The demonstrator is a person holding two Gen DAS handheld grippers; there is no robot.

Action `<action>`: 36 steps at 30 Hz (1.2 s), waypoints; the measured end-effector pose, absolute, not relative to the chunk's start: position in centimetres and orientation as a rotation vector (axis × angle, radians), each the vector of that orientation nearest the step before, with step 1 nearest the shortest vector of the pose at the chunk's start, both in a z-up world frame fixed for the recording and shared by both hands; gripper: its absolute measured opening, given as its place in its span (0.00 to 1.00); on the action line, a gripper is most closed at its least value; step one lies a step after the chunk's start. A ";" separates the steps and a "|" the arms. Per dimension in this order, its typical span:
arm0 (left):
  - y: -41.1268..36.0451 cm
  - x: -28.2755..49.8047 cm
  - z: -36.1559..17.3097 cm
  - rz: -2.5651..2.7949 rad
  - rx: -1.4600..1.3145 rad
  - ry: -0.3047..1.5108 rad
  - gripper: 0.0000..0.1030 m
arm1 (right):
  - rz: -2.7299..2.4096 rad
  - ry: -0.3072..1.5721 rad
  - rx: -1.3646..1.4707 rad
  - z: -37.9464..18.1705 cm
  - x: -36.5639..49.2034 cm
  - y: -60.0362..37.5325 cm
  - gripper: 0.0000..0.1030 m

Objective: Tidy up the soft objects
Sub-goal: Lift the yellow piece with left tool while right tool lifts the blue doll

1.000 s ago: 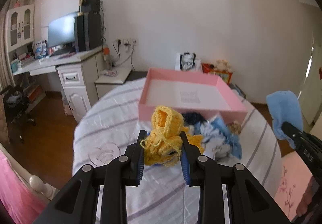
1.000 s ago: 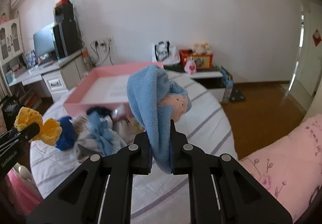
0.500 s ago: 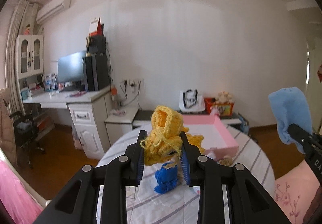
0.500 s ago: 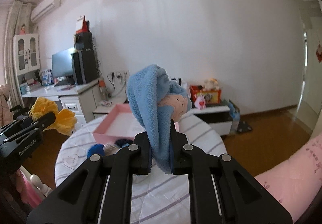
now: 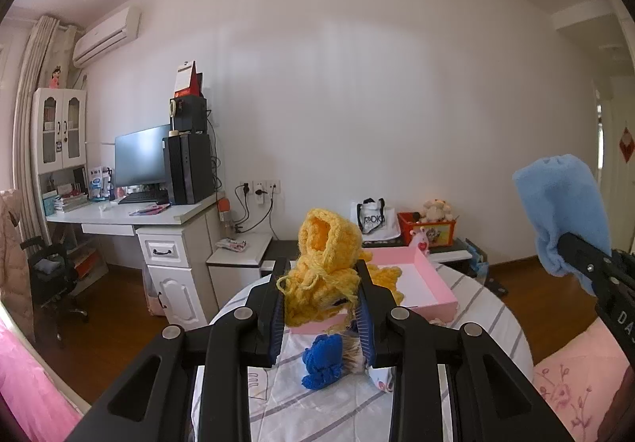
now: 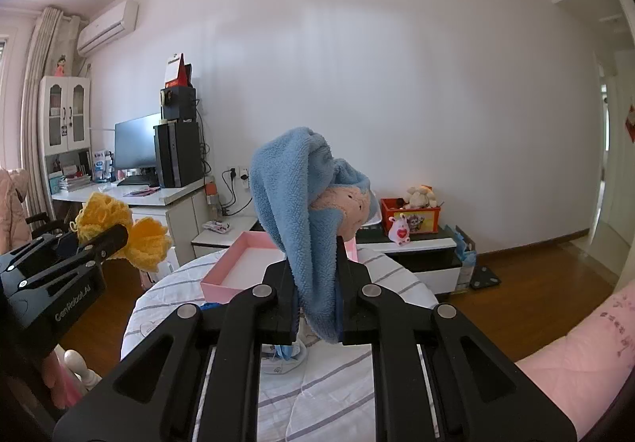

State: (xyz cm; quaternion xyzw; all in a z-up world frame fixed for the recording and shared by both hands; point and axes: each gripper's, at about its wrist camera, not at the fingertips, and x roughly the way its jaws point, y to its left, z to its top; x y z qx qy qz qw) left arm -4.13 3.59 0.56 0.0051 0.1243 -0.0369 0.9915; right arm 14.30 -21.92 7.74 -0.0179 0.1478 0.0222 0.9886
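So two soft things are being held up off the round striped table [image 5: 492,327] at once. A yellow crocheted piece [image 5: 323,271] is clamped between the blue pads of the left gripper [image 5: 321,319], and a blue fleece doll [image 6: 313,212] is pinched tight in the right gripper [image 6: 317,303], hanging long-ways down through the jaws. The relation that matters: the pink tray [image 5: 430,293] lies ahead of and below both grippers, on the far part of the table, its long side running away from the cameras. Which hand is nearer can't really be told; the left looks a bit closer. The tray looks empty from here, though part of its floor is hidden. A small blue knitted toy [image 5: 323,358] and a few other bits are left on the cloth in front of the tray.
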 end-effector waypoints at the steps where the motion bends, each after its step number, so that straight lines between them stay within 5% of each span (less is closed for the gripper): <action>1: 3.6 -4.4 0.4 -0.076 0.009 0.250 0.26 | 0.044 0.299 -0.036 7.7 14.4 -22.0 0.11; 23: 3.0 2.2 2.3 -0.070 -0.002 0.314 0.27 | 0.047 0.360 -0.042 6.8 16.8 -22.1 0.12; 36: 0.9 14.7 3.5 -0.081 0.011 0.407 0.27 | 0.029 0.459 -0.041 4.6 25.3 -21.7 0.13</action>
